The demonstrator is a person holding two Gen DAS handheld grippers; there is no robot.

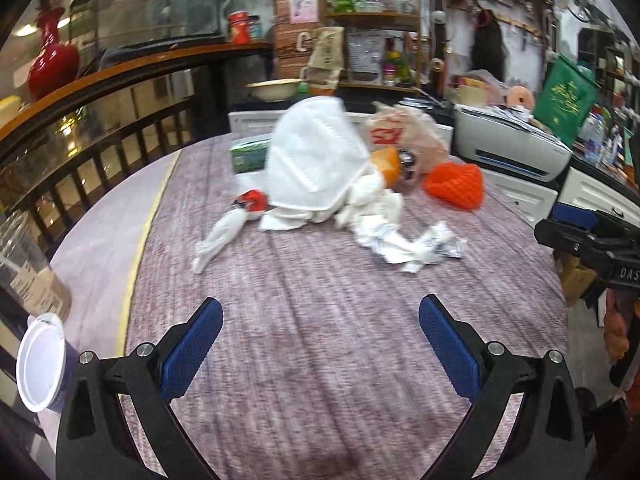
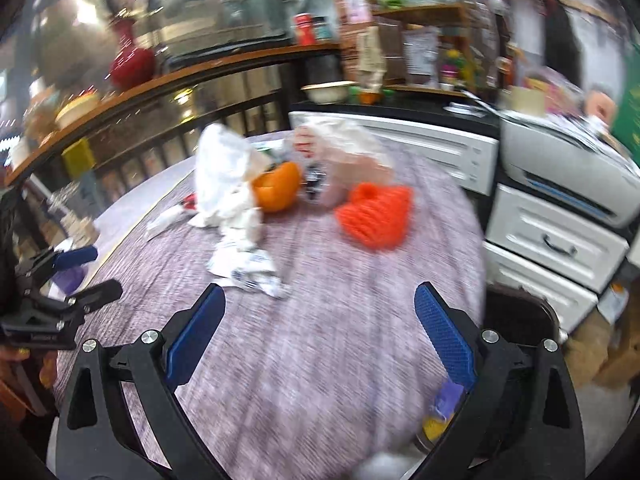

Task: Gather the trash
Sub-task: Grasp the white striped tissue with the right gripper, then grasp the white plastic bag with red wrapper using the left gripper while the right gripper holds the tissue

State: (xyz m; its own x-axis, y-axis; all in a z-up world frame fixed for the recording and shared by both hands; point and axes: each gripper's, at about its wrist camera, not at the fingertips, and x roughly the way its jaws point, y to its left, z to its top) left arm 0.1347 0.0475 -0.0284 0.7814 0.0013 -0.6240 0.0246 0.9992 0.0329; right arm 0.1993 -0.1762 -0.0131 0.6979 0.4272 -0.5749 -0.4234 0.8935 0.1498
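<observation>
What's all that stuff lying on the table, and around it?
mask: one, white, table middle
tissues: a crumpled heap, white, under and right of the mask
peel: one, orange, behind the tissues
net: one, orange, right of the peel
bag: one, clear pinkish plastic, far side
box: one, green, left of the mask
cup: one, white inside, left table edge
vase: one, red, shelf at left
printer: one, grey, on drawers at right
left gripper: blue pads, open, empty
right gripper: blue pads, open, empty

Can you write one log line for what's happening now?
left gripper: open, empty | right gripper: open, empty | trash pile: on table, untouched
</observation>
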